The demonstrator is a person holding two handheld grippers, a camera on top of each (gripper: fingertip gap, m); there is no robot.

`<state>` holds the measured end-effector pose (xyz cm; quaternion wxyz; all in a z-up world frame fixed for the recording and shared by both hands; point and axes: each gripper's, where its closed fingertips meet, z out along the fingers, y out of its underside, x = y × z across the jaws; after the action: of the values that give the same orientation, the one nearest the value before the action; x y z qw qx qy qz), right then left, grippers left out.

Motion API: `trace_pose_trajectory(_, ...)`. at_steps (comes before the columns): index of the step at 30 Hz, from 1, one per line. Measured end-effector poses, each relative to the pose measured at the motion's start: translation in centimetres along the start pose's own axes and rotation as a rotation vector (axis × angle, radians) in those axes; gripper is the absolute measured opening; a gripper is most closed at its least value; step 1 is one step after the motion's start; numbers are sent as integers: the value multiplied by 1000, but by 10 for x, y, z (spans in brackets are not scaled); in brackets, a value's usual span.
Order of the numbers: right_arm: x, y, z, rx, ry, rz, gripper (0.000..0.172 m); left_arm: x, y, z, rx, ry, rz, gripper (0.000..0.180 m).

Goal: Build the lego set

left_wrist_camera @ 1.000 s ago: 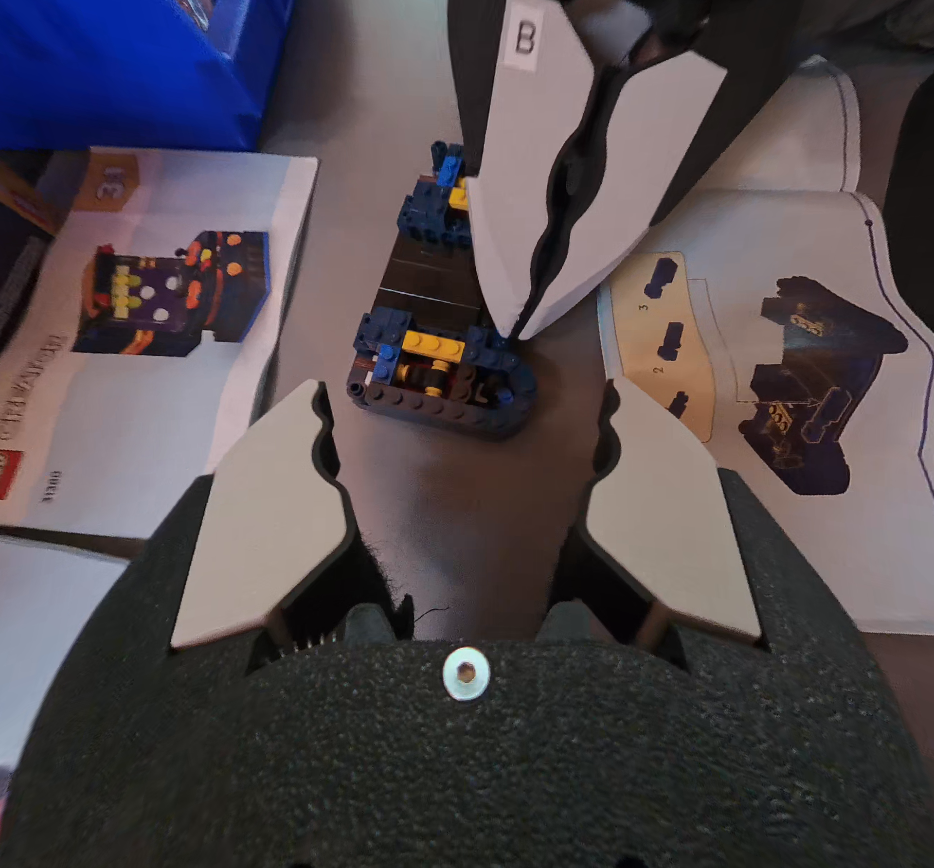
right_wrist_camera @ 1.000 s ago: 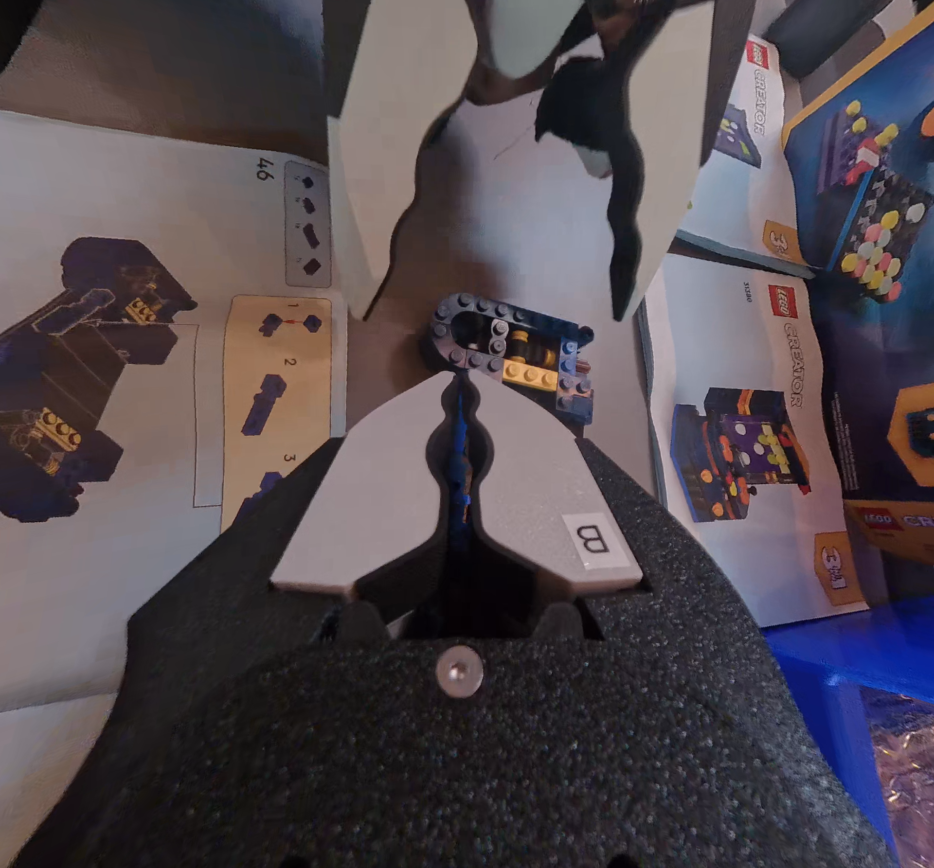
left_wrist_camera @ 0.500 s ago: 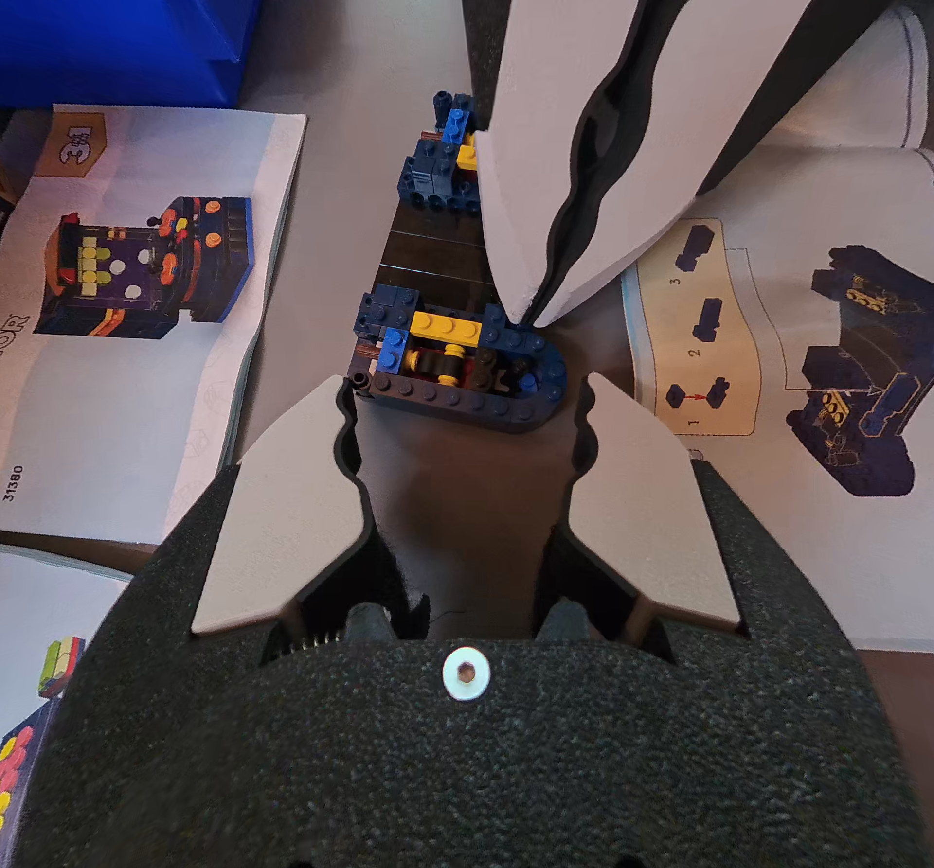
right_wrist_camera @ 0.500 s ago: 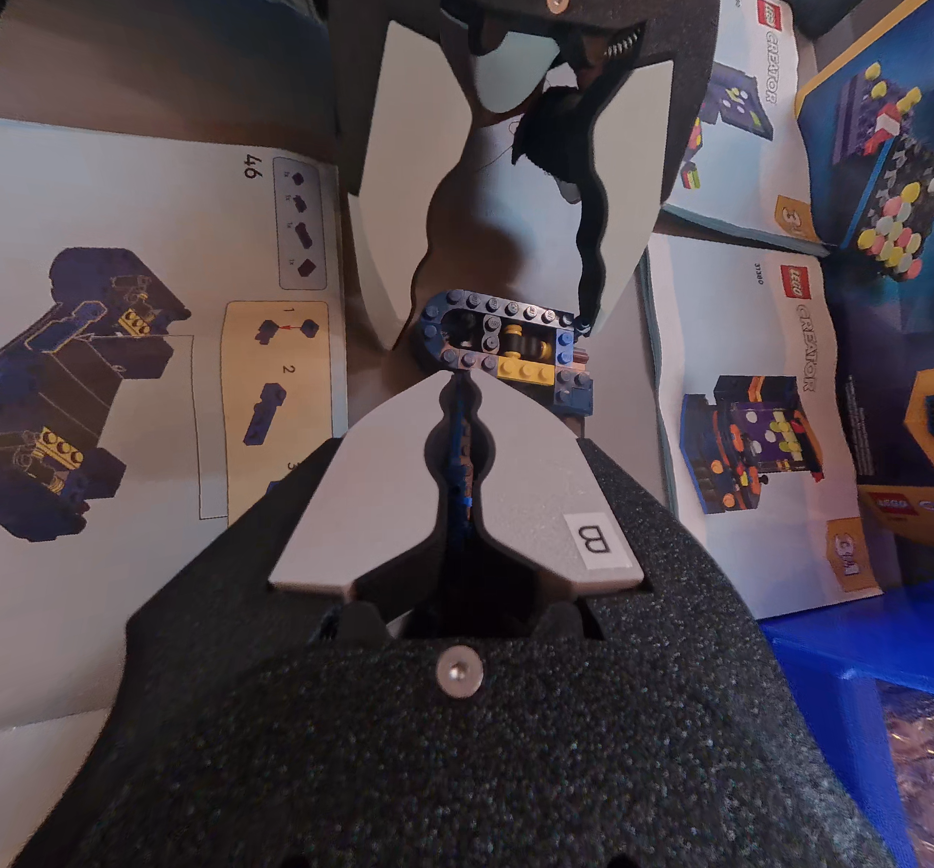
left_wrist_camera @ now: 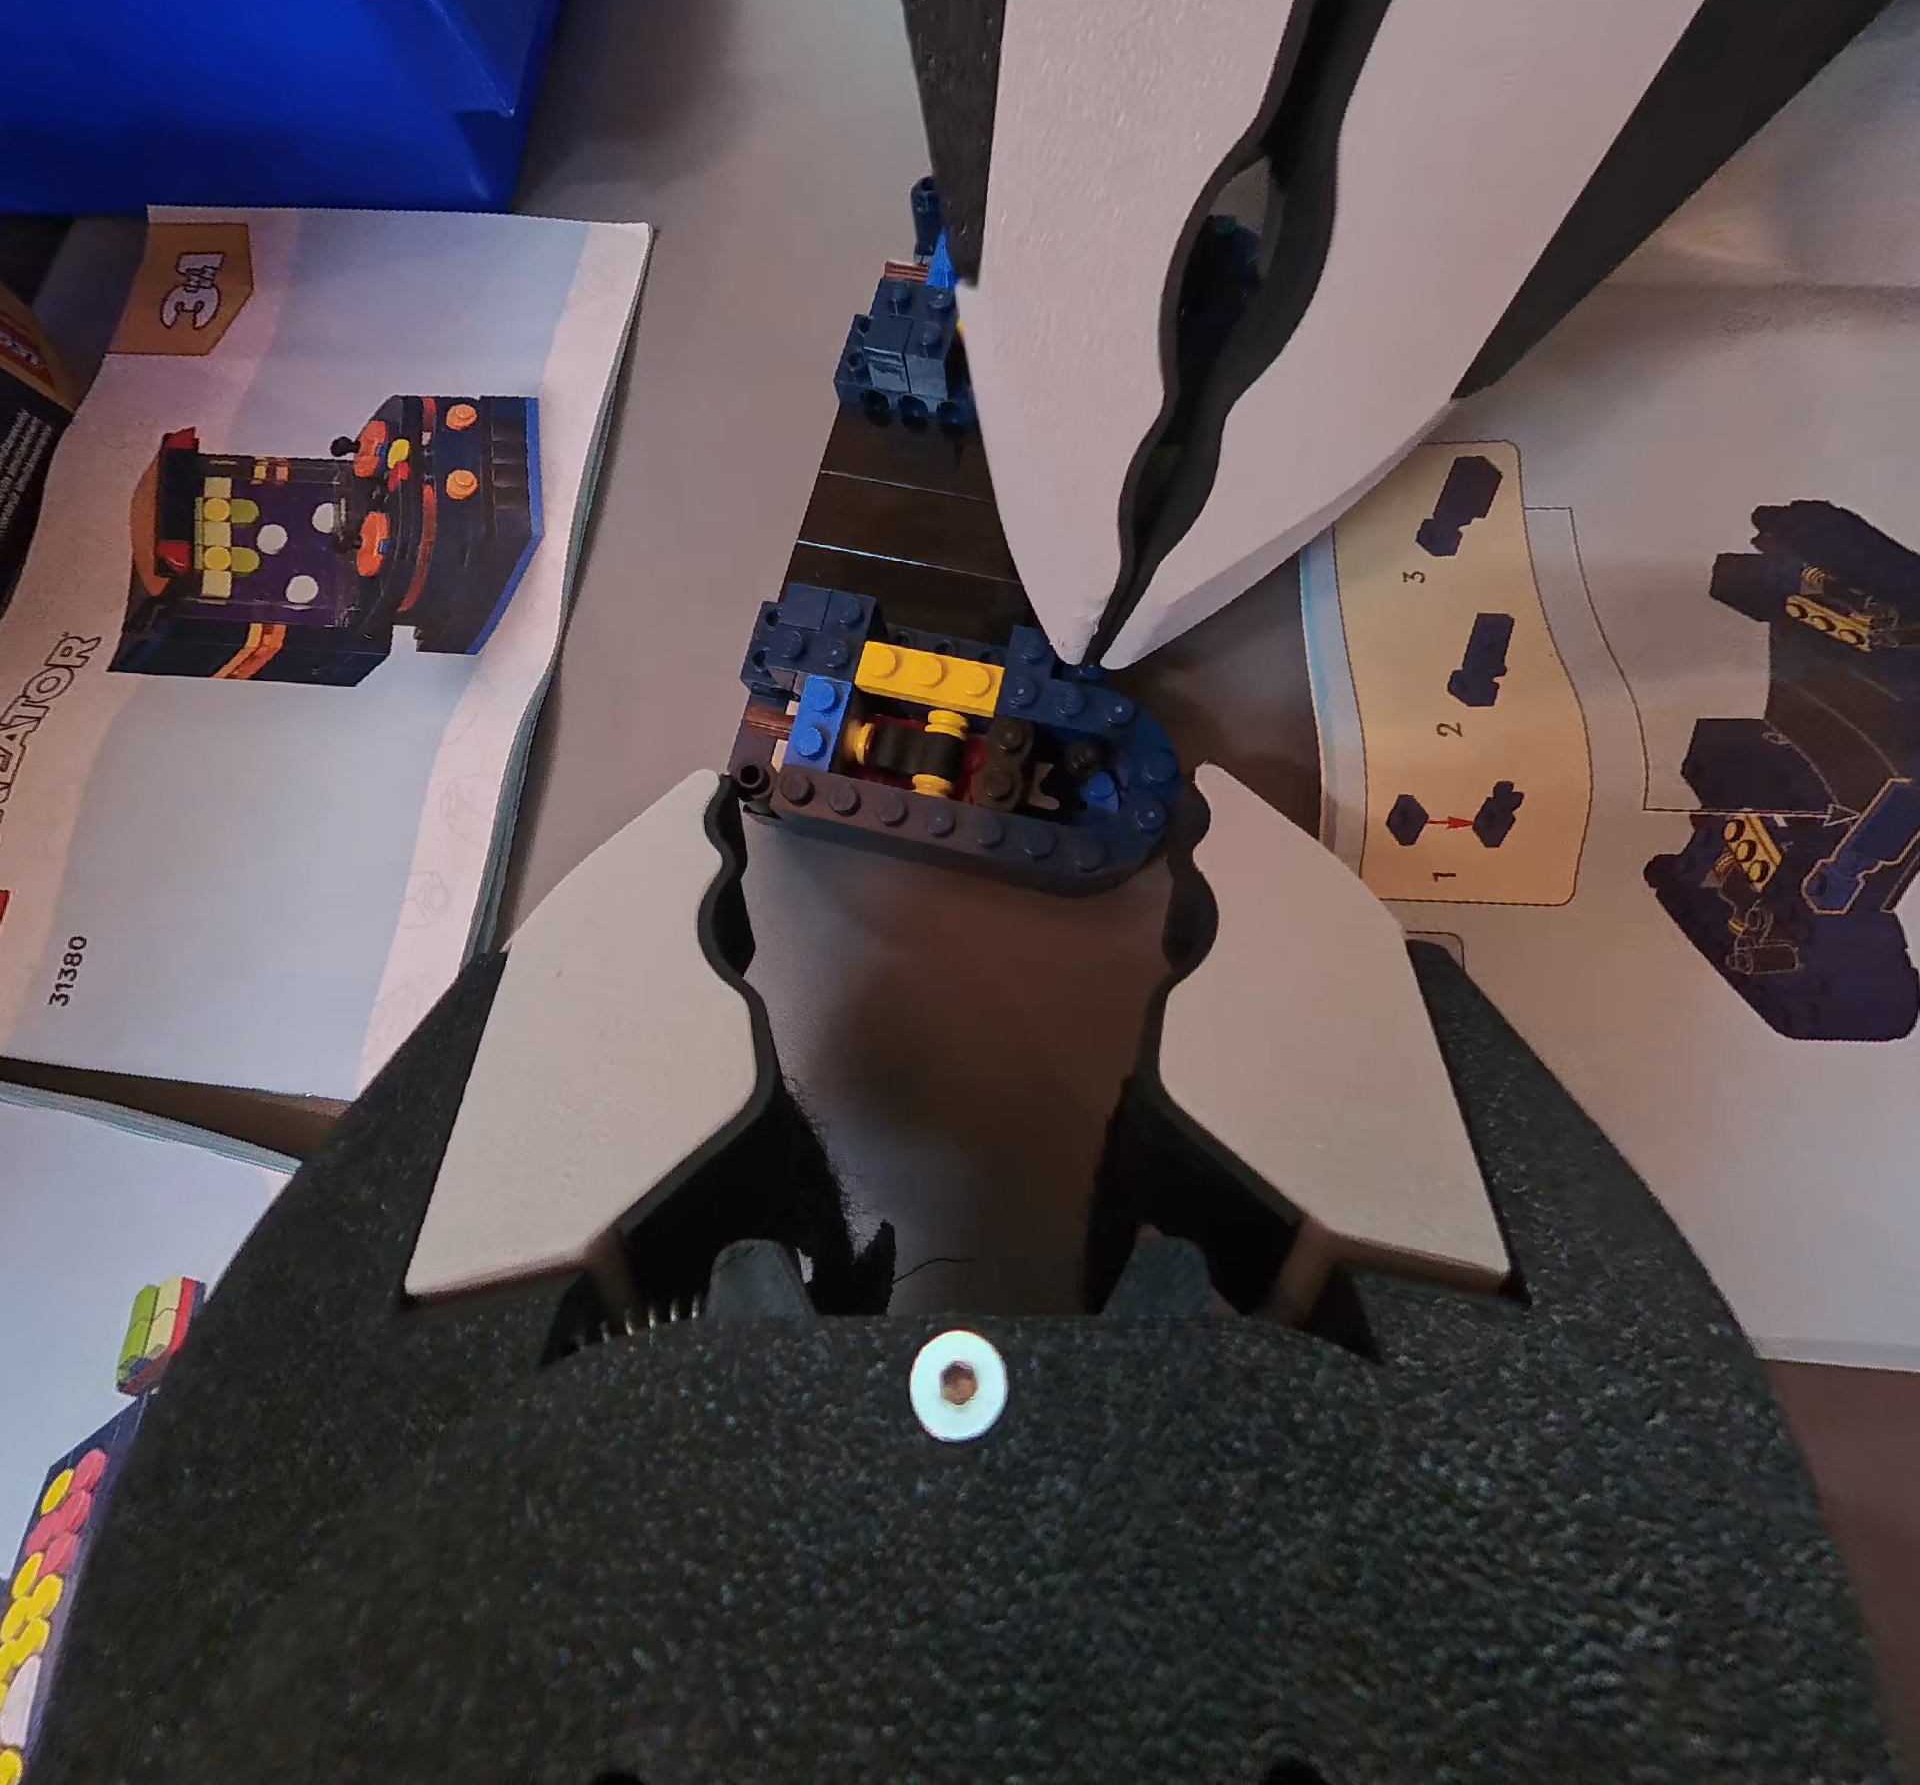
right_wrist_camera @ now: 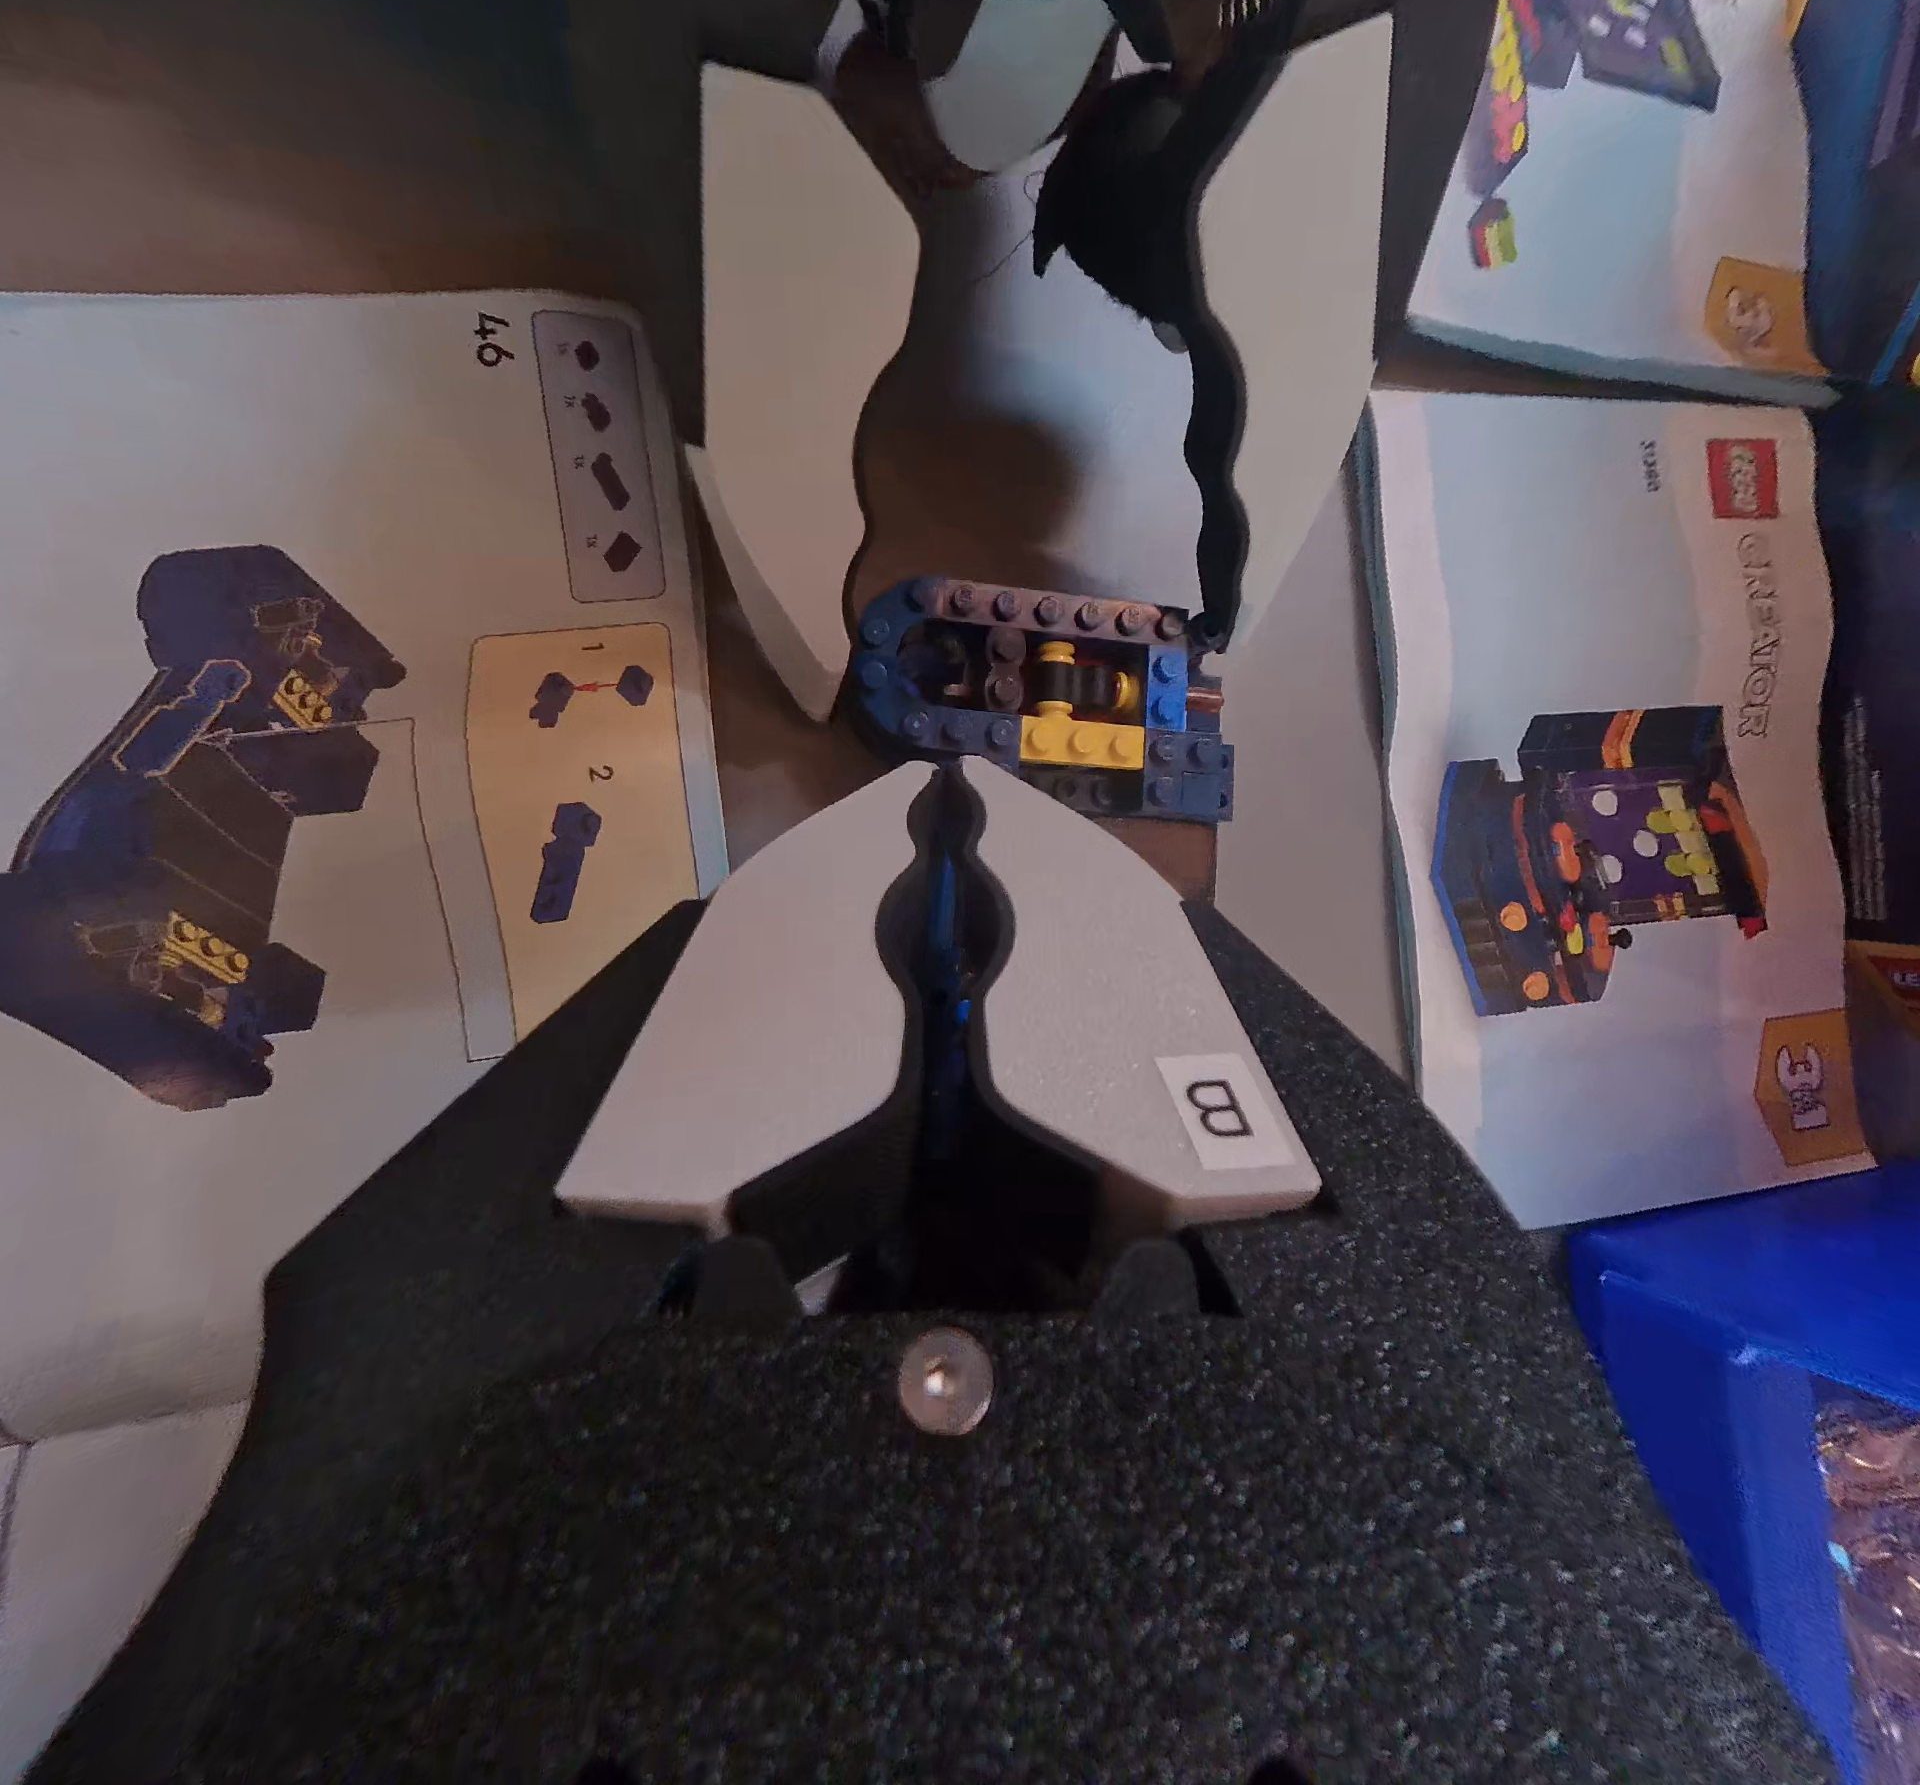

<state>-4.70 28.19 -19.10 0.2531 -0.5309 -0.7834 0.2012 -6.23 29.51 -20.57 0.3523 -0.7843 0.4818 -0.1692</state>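
**Inspector:** Your left claw (left_wrist_camera: 956, 790) stands wide open. Its two grey fingertips flank the near end of the dark-blue plastic brick model (left_wrist_camera: 951, 748) on the grey bench (left_wrist_camera: 727, 125). The left tip is right at the model's squared corner and the right tip just beside its rounded end; I cannot tell whether either pad presses on it.

**Operator:** And the right one?

**Inspector:** Your right claw (right_wrist_camera: 948, 771) is fully closed, fingertips together, with nothing visibly gripped. Its tips rest at the dark-blue studs on the model's far rim, beside the yellow three-stud plate (left_wrist_camera: 928, 673).

**Operator:** Where does the model sit?

**Inspector:** Flat on the bench, between two paper booklets. An open white instruction booklet showing dark-blue build steps (left_wrist_camera: 1621, 696) lies off its rounded end. A closed white booklet with an arcade-cabinet picture on its cover (left_wrist_camera: 312, 613) lies off its squared end. A blue plastic bin (left_wrist_camera: 260, 21) stands beyond that closed booklet.
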Motion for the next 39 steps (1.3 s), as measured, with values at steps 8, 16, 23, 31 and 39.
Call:
trace_pose_trajectory(8, 0, 1, 0, -162, -12, -1, 0, 0, 1, 0, -15, -11, -10, 78)
trace_pose_trajectory(16, 3, -5, -11, 69, 0, 17, 19, 3, 1, -1, -13, 3, -9, 78)
trace_pose_trajectory(23, 1, 0, 2, 7, 16, -10, 18, 3, 0, 0, -10, 2, -11, 78)
trace_pose_trajectory(31, 2, 0, 2, 30, -8, 18, 15, 3, 0, 0, -11, 2, -7, 78)
trace_pose_trajectory(39, 3, 7, 2, -10, 4, -3, 29, 3, 0, 0, -8, 2, -12, 78)
